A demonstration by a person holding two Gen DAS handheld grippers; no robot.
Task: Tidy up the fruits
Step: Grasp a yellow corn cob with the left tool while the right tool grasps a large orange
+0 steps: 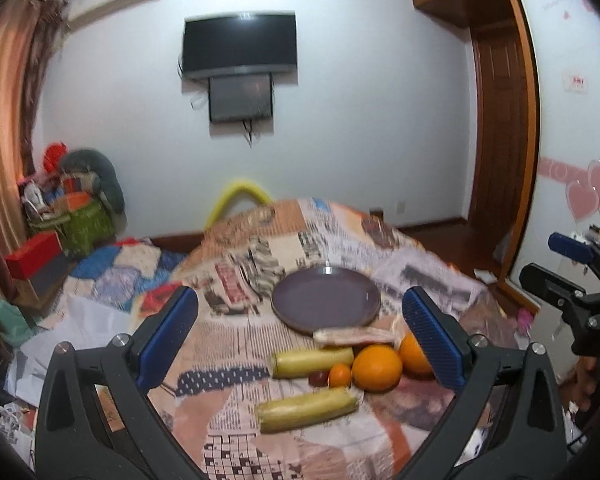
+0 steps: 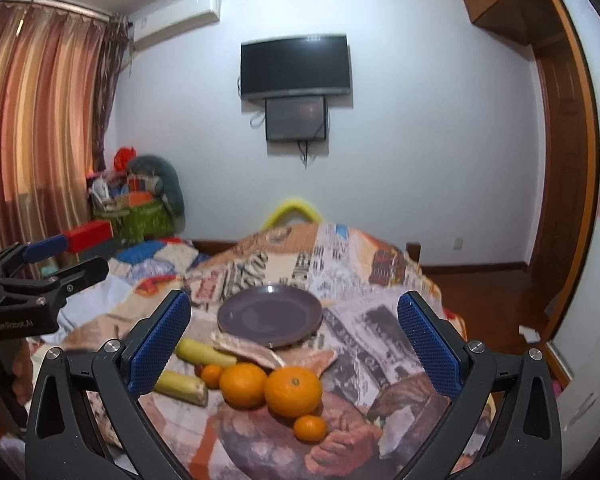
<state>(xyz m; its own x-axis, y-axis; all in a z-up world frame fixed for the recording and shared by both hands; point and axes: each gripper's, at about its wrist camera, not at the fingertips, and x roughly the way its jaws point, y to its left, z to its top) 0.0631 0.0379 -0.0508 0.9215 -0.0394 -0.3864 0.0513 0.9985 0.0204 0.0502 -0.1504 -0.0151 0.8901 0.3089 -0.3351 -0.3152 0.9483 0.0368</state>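
Left wrist view showed a table draped in a newspaper-print cloth (image 1: 236, 344), with a purple plate (image 1: 326, 300) lying bare at its middle, ahead of the left claw (image 1: 300, 340). That claw hung above the cloth with its blue pads spread wide and nothing between them. The fruit sat in a loose cluster just in front of the plate, inside the gap of the pads but lower and toward the right pad. A pale banana (image 1: 308, 409) lay nearest the camera, a second banana (image 1: 312, 362) lay behind it, and a flat pinkish piece (image 1: 356, 337) touched the plate's near rim; what it was could not be made out. A large orange (image 1: 377, 367) stood beside a second orange (image 1: 414, 354), which the right pad partly hid. A small mandarin (image 1: 339, 376) and a dark red fruit (image 1: 318, 378) were wedged between banana and orange.

The right wrist view saw the right claw (image 2: 294, 352) likewise held wide and empty, with the same plate (image 2: 270, 316) ahead and the two oranges (image 2: 243, 385) (image 2: 293, 391) touching at centre. Only here did another small mandarin (image 2: 310, 428) show, just before the right-hand orange. The near banana (image 2: 180, 387) was cut off by the left pad, and the dark red fruit was nearly hidden. Each view caught the other claw at its edge, blurred.
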